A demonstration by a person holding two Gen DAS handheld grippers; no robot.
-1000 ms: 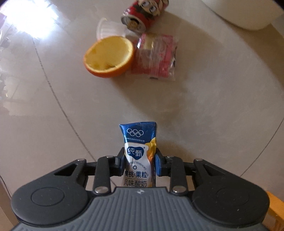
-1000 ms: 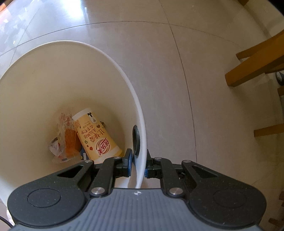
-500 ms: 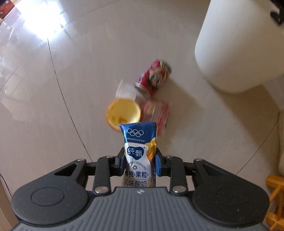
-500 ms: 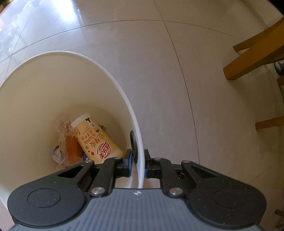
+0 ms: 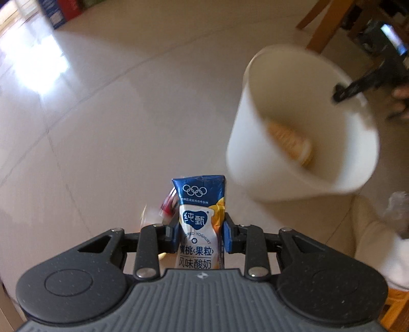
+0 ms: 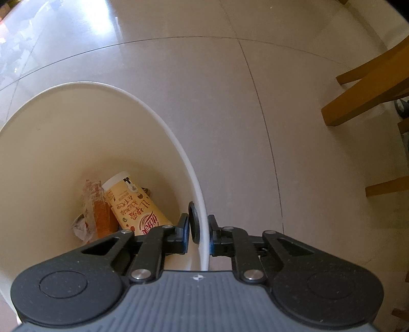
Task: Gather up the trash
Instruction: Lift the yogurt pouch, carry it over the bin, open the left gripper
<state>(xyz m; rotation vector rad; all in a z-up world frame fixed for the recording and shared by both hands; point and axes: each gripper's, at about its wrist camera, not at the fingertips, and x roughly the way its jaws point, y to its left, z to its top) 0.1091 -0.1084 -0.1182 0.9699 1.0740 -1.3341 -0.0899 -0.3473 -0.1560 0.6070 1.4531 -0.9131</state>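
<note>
My left gripper (image 5: 200, 233) is shut on a blue and white yogurt carton (image 5: 200, 217), held upright above the floor. The white trash bin (image 5: 301, 143) is up and to the right of the carton, tilted with its mouth toward me, blurred. My right gripper (image 6: 199, 236) is shut on the bin's rim (image 6: 202, 222), one finger inside and one outside. Inside the bin lie a beige paper cup (image 6: 133, 201) and an orange snack wrapper (image 6: 95, 206). In the left wrist view the right gripper (image 5: 358, 86) shows at the bin's far rim.
Red and white trash (image 5: 167, 204) on the floor peeks out behind the carton, mostly hidden. Wooden chair legs (image 6: 365, 94) stand at the right. A hand (image 5: 401, 93) holds the right gripper. Boxes (image 5: 58, 12) stand far back left on the tiled floor.
The left gripper has risen and swung toward the bin with the carton; the orange half, can and wrapper have dropped out of sight behind it. The bin's mouth now faces the carton.
</note>
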